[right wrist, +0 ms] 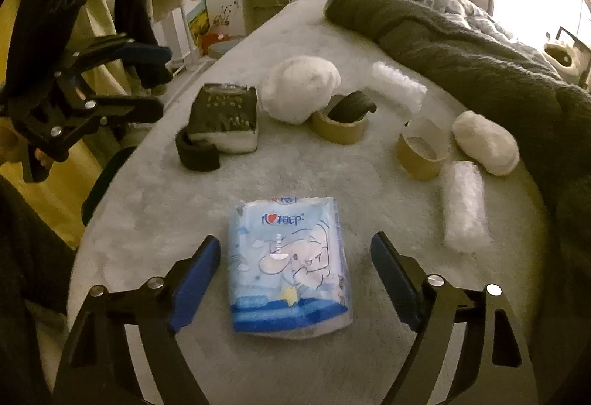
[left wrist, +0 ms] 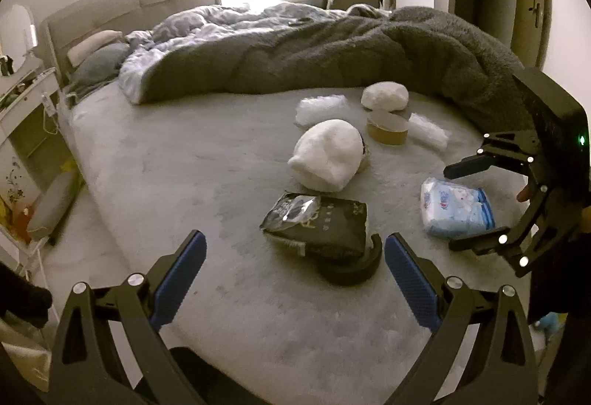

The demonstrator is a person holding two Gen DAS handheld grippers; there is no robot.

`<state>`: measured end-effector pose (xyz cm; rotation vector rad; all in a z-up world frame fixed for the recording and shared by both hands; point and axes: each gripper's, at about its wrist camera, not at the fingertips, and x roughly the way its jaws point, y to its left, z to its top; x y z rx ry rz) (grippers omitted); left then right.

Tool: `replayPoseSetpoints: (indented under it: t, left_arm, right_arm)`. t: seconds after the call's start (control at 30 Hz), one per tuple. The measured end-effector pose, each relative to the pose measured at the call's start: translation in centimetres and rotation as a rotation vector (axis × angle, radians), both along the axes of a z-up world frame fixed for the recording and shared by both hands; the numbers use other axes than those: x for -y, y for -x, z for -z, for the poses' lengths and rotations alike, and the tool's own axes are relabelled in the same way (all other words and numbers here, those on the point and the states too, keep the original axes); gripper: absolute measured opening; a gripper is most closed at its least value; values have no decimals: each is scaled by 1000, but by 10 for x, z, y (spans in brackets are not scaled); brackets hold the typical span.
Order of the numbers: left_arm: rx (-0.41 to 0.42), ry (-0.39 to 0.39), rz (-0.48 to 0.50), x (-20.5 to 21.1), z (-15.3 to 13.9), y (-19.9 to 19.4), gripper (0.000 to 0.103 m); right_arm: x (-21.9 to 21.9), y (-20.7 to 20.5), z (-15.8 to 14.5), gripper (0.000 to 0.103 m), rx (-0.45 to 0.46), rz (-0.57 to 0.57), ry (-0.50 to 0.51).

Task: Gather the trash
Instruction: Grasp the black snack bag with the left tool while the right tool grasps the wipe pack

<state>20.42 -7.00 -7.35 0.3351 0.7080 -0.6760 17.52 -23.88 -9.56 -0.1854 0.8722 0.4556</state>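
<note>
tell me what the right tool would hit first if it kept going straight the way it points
Most likely the flat blue-and-white plastic tissue pack lying on the grey plush bed cover. It sits directly between the open right tool fingers, with nothing nearer in that line, though depth is hard to judge.

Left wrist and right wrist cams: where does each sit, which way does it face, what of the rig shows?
Left wrist: on the left gripper, angled down over the bed at the black pack; own open fingers, right gripper at the picture's right.
Right wrist: on the right gripper, angled down at the blue tissue pack; own open fingers, left gripper at the picture's left.
Shared: bed, both packs, grey blanket.
</note>
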Motion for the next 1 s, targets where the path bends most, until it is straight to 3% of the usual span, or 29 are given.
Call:
replayPoseSetpoints:
  t: [0.27, 0.47, 0.87, 1.0]
  left_arm:
    - [-29, -61, 53, 27, 11, -24, 99]
    - [-90, -78, 69, 42, 15, -41, 99]
    - [-147, -201, 93, 69, 31, -50, 98]
    - [-154, -234, 99, 75, 40, -50, 83]
  right_arm:
    - [6, -11, 3, 62, -25, -38, -41]
    - [12, -8, -4, 55, 3, -33, -54]
    - [37, -5, -15, 55, 41, 20, -112]
    - [39, -7, -19, 55, 49, 25, -121]
